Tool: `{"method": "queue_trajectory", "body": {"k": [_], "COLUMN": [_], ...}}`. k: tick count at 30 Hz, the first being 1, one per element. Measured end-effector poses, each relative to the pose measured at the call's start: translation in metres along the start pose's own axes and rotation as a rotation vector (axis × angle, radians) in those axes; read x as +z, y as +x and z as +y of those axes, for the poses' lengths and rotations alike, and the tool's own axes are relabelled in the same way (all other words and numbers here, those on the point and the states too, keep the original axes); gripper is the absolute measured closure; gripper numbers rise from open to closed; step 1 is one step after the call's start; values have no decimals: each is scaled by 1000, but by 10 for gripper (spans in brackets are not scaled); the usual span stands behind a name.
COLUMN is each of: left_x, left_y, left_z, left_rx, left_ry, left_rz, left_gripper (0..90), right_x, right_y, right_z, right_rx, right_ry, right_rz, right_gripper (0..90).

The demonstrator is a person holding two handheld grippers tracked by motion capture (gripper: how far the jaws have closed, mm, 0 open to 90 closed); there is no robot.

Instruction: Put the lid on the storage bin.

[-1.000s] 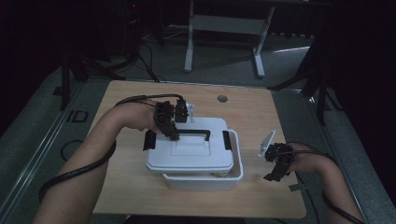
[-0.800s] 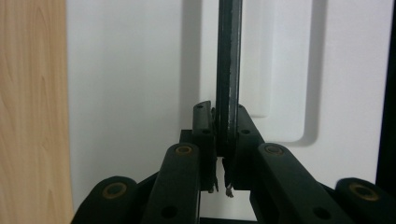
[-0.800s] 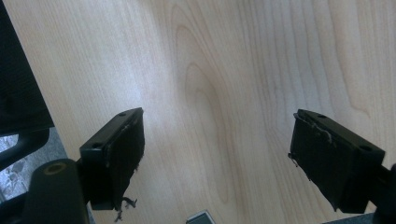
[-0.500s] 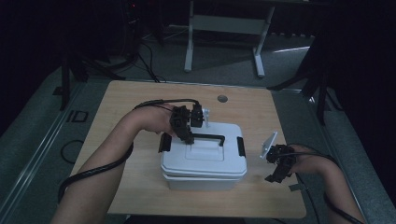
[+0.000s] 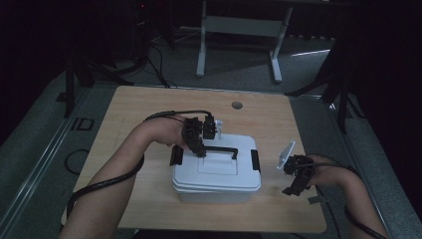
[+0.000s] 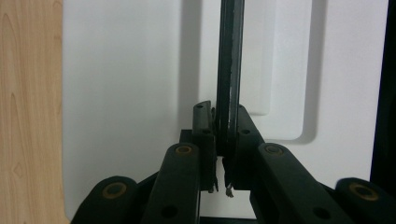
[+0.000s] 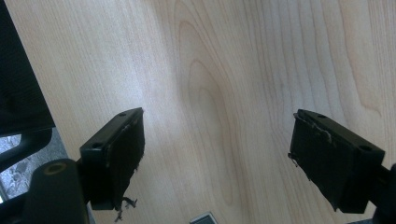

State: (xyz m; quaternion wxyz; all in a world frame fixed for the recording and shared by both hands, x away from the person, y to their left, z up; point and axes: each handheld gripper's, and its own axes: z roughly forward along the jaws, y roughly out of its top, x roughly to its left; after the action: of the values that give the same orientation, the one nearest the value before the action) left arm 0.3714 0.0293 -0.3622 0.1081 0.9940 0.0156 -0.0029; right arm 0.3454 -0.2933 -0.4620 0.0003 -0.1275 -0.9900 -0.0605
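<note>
On the wooden counter [image 5: 149, 107], near its middle, sits a white box [image 5: 217, 174] with a black carry handle [image 5: 221, 149] across its lid and a black latch [image 5: 255, 160] at each end. Left gripper [image 5: 199, 149]: jaws clenched on the left end of the handle; the left gripper view shows the bar [image 6: 230, 70] pinched between both pads, lid [image 6: 130, 93] directly beneath. Right gripper [image 5: 293, 181]: jaws released and wide, nothing between them, hovering above bare wood [image 7: 210, 93] to the right of the box, well apart from it.

Judgement: step in hand is carrying or setting down the box by its handle. The grip is off-centre, so the box will likely tip toward its free end when lifted. Advice: keep the wrist level, move slowly, lower until the base lies flat before letting go. The free gripper could steady the right-hand wall if it swings. Whether the latches are fastened I cannot tell; if not, the lid may part from the base.
</note>
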Motion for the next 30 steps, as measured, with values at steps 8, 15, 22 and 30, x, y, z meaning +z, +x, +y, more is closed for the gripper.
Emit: {"method": "queue_trajectory", "body": {"k": [8,15,22,30], "left_x": [2,6,9,10], "left_y": [-1,-2,1,2], "left_z": [-2,-5,-6,-3], "left_rx": [-9,-19,-36,-38], "left_ry": [10,9,6,27], "left_rz": [-3,-12,-33,-43], "left_gripper": [833,833,832,832], "right_x": [-1,0,0,0], "right_y": [0,0,0,0], "right_z": [4,4,6,6], "right_rx": [-12,-7,-16,-13], "right_ry": [-3,1,-2,2], "right_rz": [-1,3,1,1], "right_gripper": [176,175,176,176]}}
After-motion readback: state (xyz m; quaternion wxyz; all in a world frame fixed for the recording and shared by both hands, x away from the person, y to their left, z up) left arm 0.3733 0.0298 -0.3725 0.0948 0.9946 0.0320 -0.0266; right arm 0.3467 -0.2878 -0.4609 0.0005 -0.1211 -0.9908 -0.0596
